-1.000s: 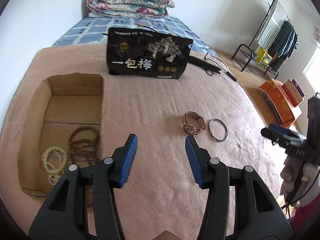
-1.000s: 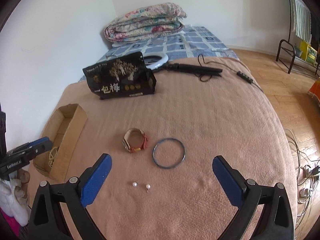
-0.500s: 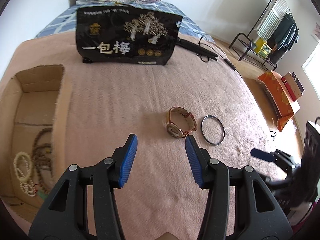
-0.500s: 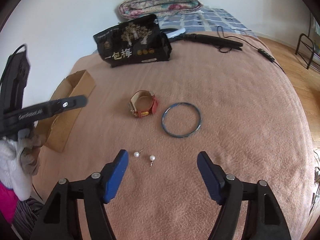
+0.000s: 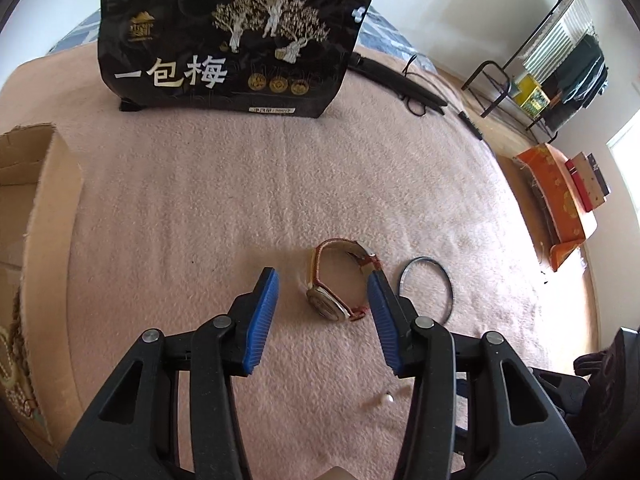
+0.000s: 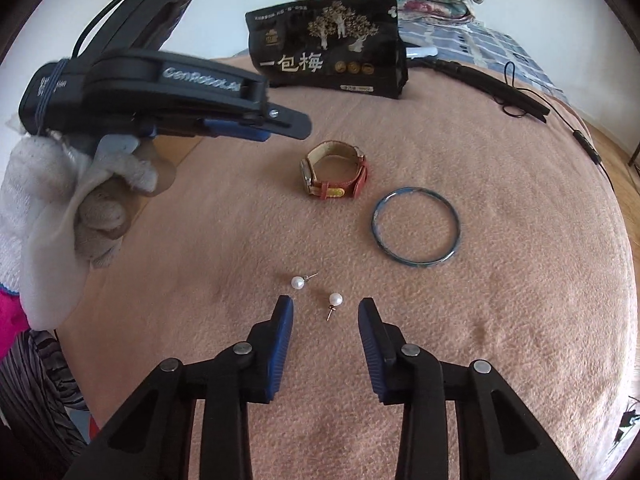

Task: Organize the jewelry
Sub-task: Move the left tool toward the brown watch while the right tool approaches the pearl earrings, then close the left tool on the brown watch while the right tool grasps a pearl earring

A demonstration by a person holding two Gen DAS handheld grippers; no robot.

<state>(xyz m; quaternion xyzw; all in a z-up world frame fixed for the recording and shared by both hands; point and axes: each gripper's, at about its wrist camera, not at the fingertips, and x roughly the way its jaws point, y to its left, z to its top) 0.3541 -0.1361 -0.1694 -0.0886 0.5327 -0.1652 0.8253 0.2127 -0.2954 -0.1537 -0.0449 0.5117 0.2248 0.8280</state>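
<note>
The left claw (image 5: pixel 322 286) is held spread around the watch (image 5: pixel 340 280), which lies on the blanket (image 5: pixel 200 200). The right claw (image 6: pixel 325 312) is spread about one pearl stud (image 6: pixel 334 301); a second stud (image 6: pixel 298 282) lies just left. The bangle (image 6: pixel 416 226) is seen right of the watch, the box (image 5: pixel 40 200) far left.

The person is wearing a white knit glove on the left hand (image 6: pixel 60 208), gripping a black left gripper (image 5: pixel 323 280) with blue ribbed pads, silver screws and white lettering.
</note>
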